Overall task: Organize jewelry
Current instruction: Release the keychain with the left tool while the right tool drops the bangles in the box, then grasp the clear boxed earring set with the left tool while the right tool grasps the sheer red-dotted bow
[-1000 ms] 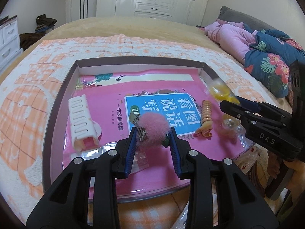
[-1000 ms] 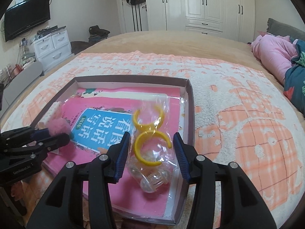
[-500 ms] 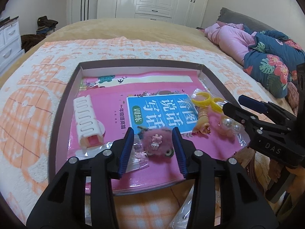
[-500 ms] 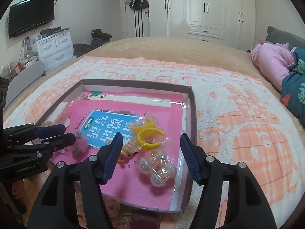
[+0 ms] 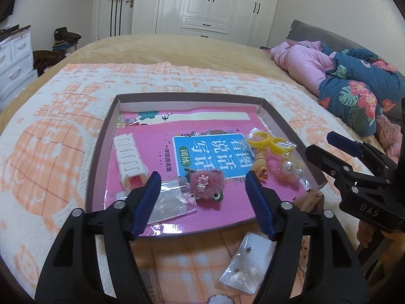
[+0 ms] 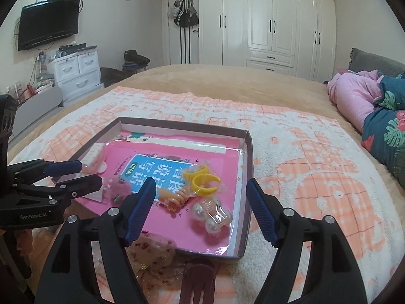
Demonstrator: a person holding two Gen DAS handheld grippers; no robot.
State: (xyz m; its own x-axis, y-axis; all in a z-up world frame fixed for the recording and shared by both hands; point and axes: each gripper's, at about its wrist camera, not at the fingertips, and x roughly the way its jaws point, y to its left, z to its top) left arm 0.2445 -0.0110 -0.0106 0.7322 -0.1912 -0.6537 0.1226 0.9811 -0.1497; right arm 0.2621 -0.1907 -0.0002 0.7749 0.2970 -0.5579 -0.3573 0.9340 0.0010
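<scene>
Left wrist: left gripper [image 5: 203, 186] jaws just opened, spread, nothing pinched; pink pom-pom clip [image 5: 207, 186] lies free on tray [image 5: 100, 152], white claw clip [image 5: 129, 158] at 10 o'clock.
Right wrist: right gripper [image 6: 200, 193] jaws just opened, spread, empty; bagged yellow rings [image 6: 201, 179] lie in the tray at 12 o'clock.
</scene>
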